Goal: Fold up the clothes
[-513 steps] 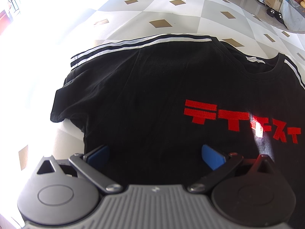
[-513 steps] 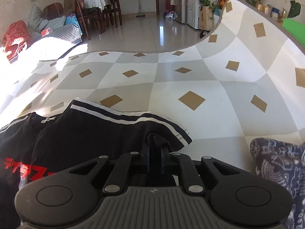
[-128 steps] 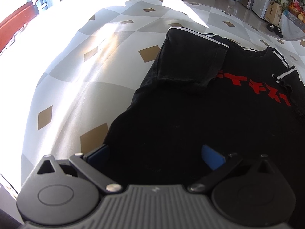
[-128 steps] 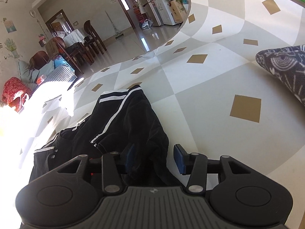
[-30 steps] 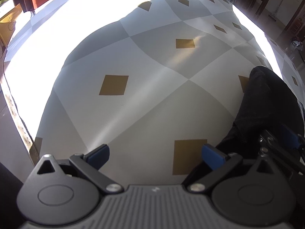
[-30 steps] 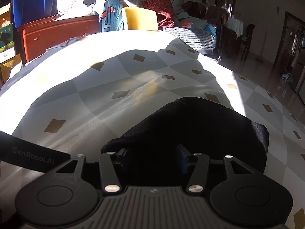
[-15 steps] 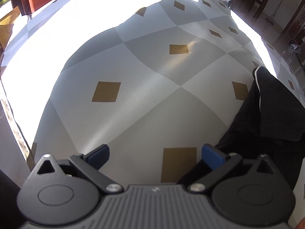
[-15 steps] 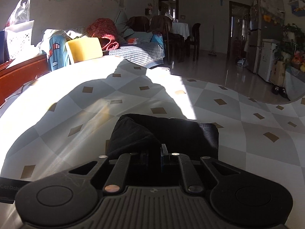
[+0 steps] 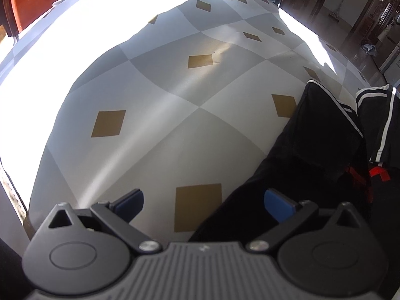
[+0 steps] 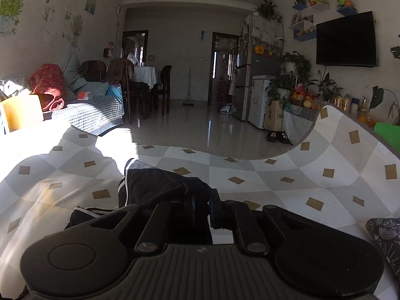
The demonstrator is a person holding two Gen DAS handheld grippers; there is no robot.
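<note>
The soft black T-shirt (image 9: pixel 322 135) with white stripes lies bunched on the checked worktop (image 9: pixel 160 105). The right gripper (image 10: pixel 201 206) has its jaws clenched on a limp fold; the left gripper (image 9: pixel 202 201) hangs released at the shirt's edge, bare cloth beyond.

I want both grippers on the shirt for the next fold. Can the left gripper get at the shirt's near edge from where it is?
Probably yes. The left gripper is open, and the black shirt edge already lies by its right finger with nothing between.
</note>
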